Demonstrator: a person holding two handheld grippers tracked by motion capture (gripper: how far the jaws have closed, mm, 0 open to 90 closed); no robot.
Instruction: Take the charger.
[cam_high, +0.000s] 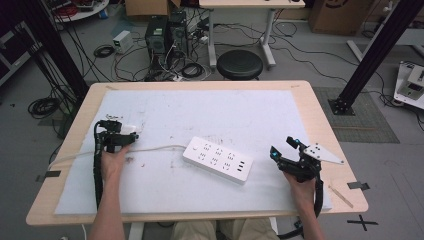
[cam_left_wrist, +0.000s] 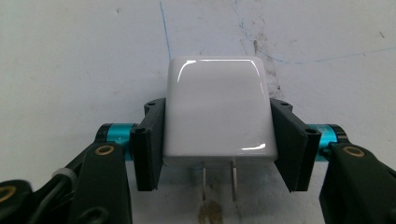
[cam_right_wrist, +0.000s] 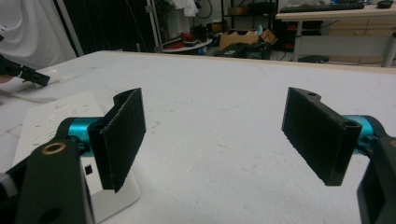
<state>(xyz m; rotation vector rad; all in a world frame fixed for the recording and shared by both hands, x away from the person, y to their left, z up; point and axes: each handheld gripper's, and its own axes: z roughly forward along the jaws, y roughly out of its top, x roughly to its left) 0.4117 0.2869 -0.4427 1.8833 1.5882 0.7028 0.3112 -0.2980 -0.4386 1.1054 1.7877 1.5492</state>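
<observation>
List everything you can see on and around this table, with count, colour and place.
Plug adapter: one, white, clamped between the left jaws, prongs toward the camera.
Power strip: one, white, table centre, cord running left.
Table cover: one, white, over the wooden table.
Stool: one, black, beyond the table.
Computer towers: two, dark, on the floor.
Left hand-held gripper: one, black, table's left, shut on the adapter.
Right hand-held gripper: one, black, table's right, open.

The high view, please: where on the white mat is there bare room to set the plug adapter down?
Bare mat lies behind the power strip, toward the far table edge, and in front of it, between the two hands. The strip and its cord crowd the middle; the left claw grips the plug adapter.
</observation>
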